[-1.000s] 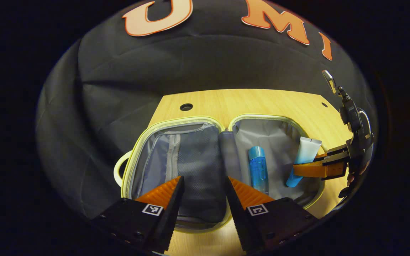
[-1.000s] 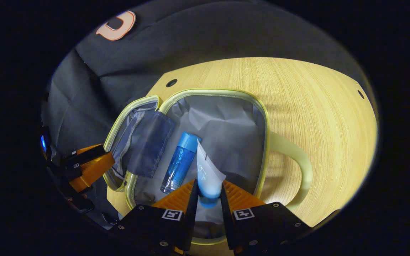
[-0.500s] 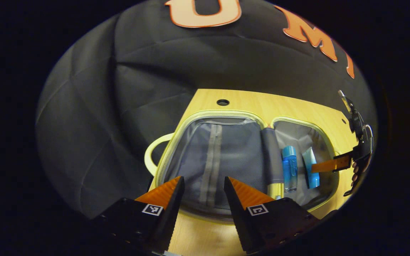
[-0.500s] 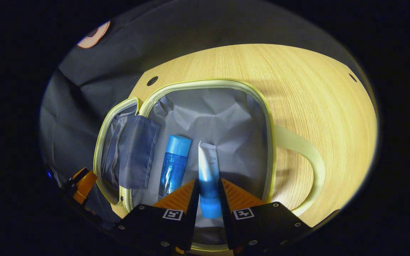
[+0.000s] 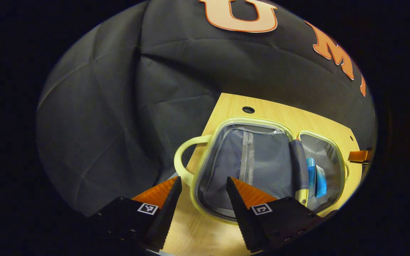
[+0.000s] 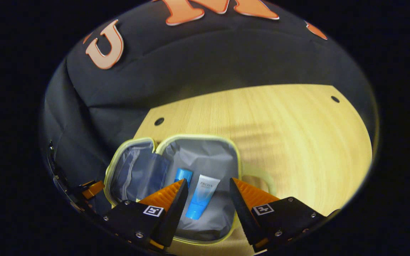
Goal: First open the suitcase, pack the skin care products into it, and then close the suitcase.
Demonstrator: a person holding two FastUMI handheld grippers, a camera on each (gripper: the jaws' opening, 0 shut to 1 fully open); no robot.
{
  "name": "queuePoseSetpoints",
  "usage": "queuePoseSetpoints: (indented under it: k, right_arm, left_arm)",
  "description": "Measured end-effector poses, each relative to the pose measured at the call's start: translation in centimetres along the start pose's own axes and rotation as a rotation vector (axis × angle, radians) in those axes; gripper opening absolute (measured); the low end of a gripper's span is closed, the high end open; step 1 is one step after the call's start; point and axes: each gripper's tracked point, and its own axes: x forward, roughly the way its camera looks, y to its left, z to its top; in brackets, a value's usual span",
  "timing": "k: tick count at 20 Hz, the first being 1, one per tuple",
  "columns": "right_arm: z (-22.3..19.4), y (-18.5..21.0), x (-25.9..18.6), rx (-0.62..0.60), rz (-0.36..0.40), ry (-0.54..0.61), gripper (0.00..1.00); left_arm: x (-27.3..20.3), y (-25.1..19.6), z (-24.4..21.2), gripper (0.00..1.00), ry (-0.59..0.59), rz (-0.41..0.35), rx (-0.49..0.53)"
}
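Pale-yellow trim rims the suitcase (image 6: 238, 160), lying open on the tabletop (image 6: 279, 135) with the tube (image 6: 202, 196) and bottle (image 6: 183, 175) side by side inside. Your right gripper (image 6: 206, 199) hangs above, unclenched and empty; your left gripper (image 5: 202, 193), also spread, faces the lid half, likely to close it.

The left gripper (image 5: 202, 185) has its two fingers spread wide apart, with nothing between them. It hangs above the near left corner of the table, tipped down and pointing toward the far side. One finger (image 5: 167, 199) is on the left and one finger (image 5: 242, 199) is on the right.

The right gripper (image 6: 208, 188) is open wide too and holds nothing. It hangs in the air above the near edge of the table, tipped down.

In the left gripper view, a bit of the right gripper peeks in at the right side. In the right gripper view, a bit of the left gripper shows low on the left.
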Motion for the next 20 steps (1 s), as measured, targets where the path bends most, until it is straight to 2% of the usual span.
queuePoseSetpoints:
  k: [4,8,10,13,14,20]
  right_arm:
    - [3.5,-1.3,-4.0,0.021,-0.03,-0.129,0.83]
    - [5.4,-2.8,-6.6,-0.039,-0.084,-0.219,0.87]
    - [6.0,-3.3,-7.9,-0.067,-0.108,-0.242,0.9]
    - [6.2,-3.3,-9.5,-0.076,-0.118,-0.263,0.92]
    - [6.1,-3.4,-9.7,-0.08,-0.127,-0.262,0.92]
    - [6.3,-4.7,-11.3,-0.093,-0.164,-0.263,0.93]
  left_arm:
    - [1.6,1.9,0.9,0.86,-0.002,-0.012,-0.066]
    - [3.8,3.6,0.9,0.9,0.006,-0.04,-0.191]
    - [4.9,4.3,0.8,0.91,0.017,-0.058,-0.274]
    - [6.5,4.1,0.4,0.99,0.041,-0.126,-0.43]
    - [6.7,4.0,0.3,0.95,0.05,-0.142,-0.482]
    - [8.7,3.0,1.3,0.93,0.074,-0.296,-0.798]
